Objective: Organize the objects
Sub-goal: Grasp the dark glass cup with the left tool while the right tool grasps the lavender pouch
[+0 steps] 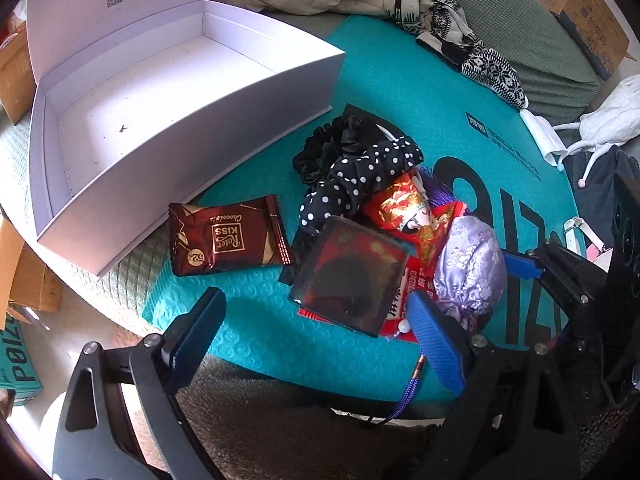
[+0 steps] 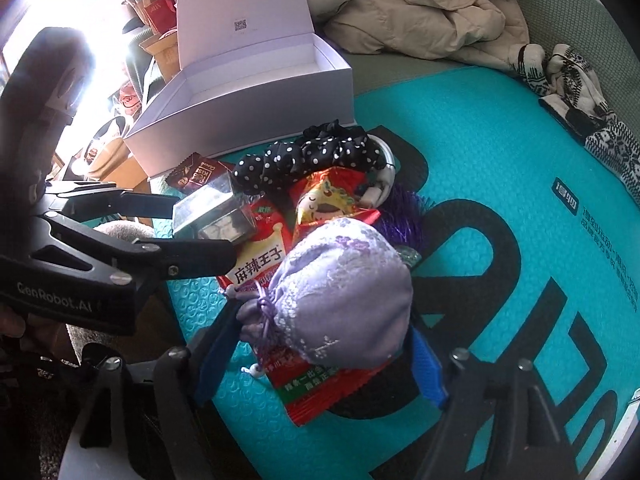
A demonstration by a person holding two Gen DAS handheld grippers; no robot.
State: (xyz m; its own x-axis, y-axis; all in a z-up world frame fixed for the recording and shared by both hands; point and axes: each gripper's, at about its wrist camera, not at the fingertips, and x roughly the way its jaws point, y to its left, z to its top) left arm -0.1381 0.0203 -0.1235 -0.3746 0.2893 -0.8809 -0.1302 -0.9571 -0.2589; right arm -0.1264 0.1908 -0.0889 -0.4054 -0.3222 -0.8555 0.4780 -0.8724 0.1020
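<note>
An open white box [image 1: 132, 120] lies at the left, empty; it also shows in the right wrist view [image 2: 240, 120]. A pile lies on the teal mat [image 1: 400, 80]: brown chocolate packet [image 1: 228, 236], clear square case [image 1: 350, 276], polka-dot scrunchie [image 1: 356, 184], red snack packets [image 1: 408, 216], lilac drawstring pouch [image 1: 470, 264]. My left gripper [image 1: 316, 328] is open, its fingers either side of the clear case. My right gripper [image 2: 320, 340] has its blue pads around the lilac pouch [image 2: 340, 296], touching both sides.
A beige jacket [image 2: 432, 12] and patterned socks [image 1: 460, 44] lie at the back of the mat. Cardboard boxes [image 1: 588, 20] stand at the far right and left. White cloth [image 1: 612, 116] lies at the right edge.
</note>
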